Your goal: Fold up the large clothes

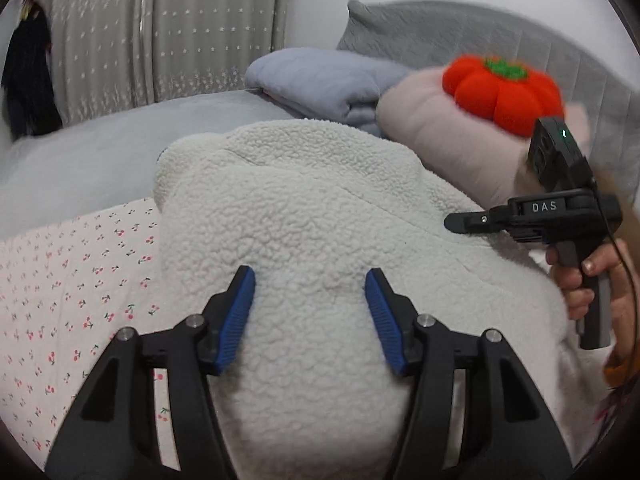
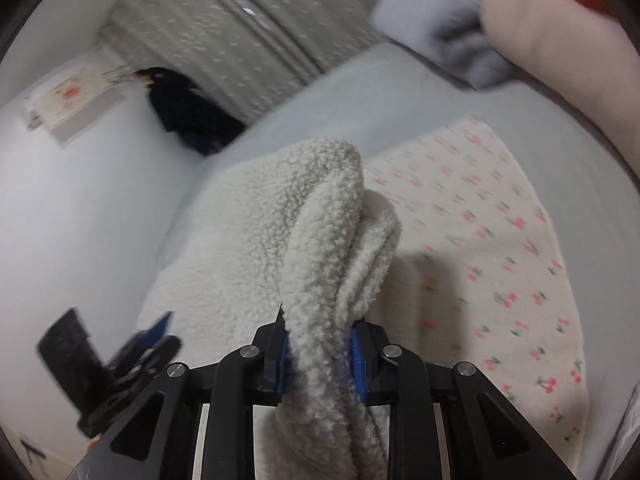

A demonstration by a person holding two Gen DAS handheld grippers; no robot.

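A cream fleece garment (image 1: 304,216) lies in a thick heap on the bed. My left gripper (image 1: 310,304) is open, its blue pads on either side of the fleece's near part, just above it. My right gripper (image 2: 320,344) is shut on a bunched fold of the fleece garment (image 2: 320,240) and holds it up. In the left wrist view the right gripper (image 1: 460,222) is at the garment's right edge, held by a hand. In the right wrist view the left gripper (image 2: 156,332) shows at lower left, blurred.
A cherry-print sheet (image 1: 72,272) covers the bed under the garment. Behind are a folded blue blanket (image 1: 320,80), a pink pillow (image 1: 452,144) with an orange pumpkin plush (image 1: 504,88), a grey pillow (image 1: 440,28), and curtains (image 1: 160,40). A dark garment (image 2: 188,116) hangs by the wall.
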